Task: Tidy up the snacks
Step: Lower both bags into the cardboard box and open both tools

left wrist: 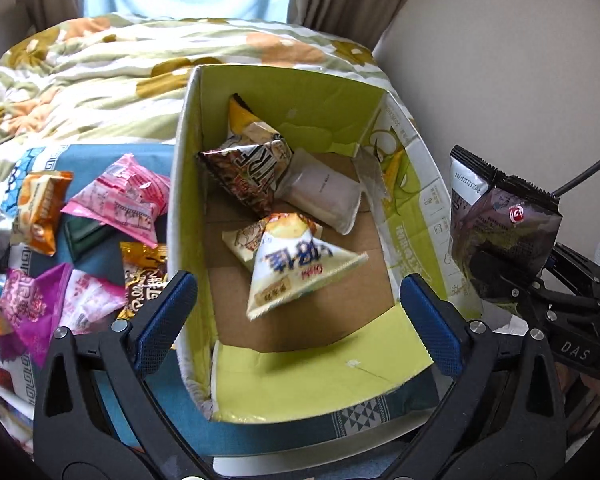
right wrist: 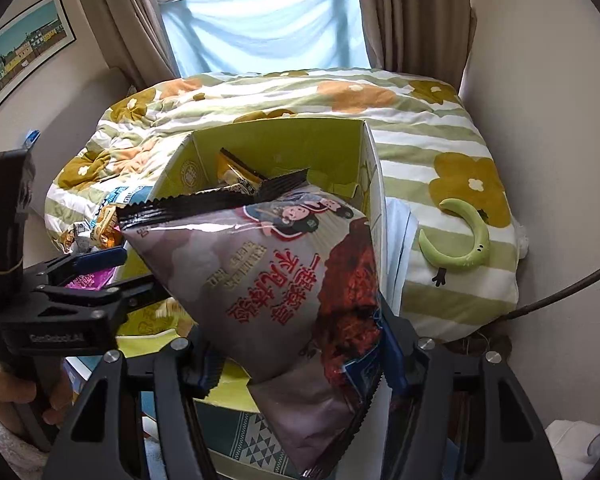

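Box open from above
Cardboard box point(left wrist: 284, 92) near floor bare (far end packed); loose snack packets point(left wrist: 112, 208) crowd its left.

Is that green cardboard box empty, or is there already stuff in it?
Partly filled. The box is open-topped and holds several snack packets, with bare cardboard floor still showing between them.

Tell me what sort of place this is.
Most likely a bedroom at home: a floral quilt covers a bed, curtains frame a window, and a framed picture hangs on the wall.
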